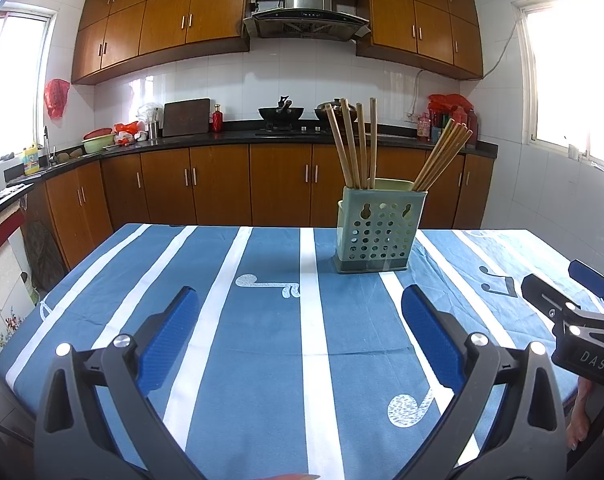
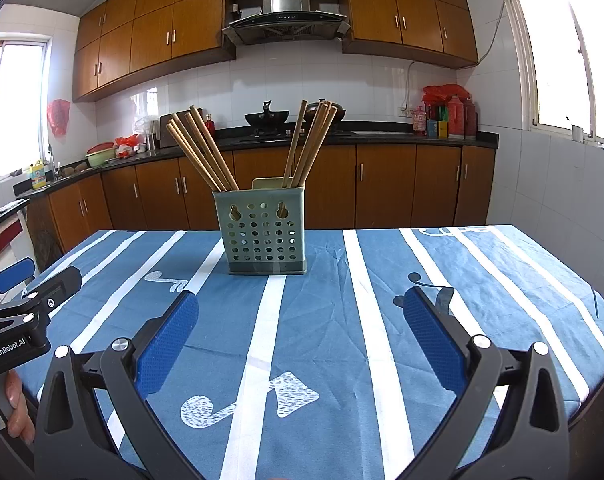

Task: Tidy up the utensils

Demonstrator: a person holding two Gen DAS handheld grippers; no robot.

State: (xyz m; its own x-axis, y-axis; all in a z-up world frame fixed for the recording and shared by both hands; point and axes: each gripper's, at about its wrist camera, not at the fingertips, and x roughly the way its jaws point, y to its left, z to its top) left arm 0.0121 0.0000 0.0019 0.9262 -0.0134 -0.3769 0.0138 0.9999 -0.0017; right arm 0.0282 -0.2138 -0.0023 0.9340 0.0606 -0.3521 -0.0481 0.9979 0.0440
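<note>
Both your hand-held grippers spread wide, holding nothing: left (image 1: 299, 308), right (image 2: 301, 308). Holder (image 1: 376, 230) stands upright on the counter (image 1: 261, 360) ahead of them, chopsticks (image 1: 352, 144) in two bunches leaning apart inside it.

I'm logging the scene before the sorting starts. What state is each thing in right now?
Left gripper: jaws open, empty, above the tablecloth.
Right gripper: jaws open, empty.
Holder: upright on the table.
Chopsticks: standing in the holder in two leaning bunches.
Tablecloth: spread out, slightly wrinkled.
</note>
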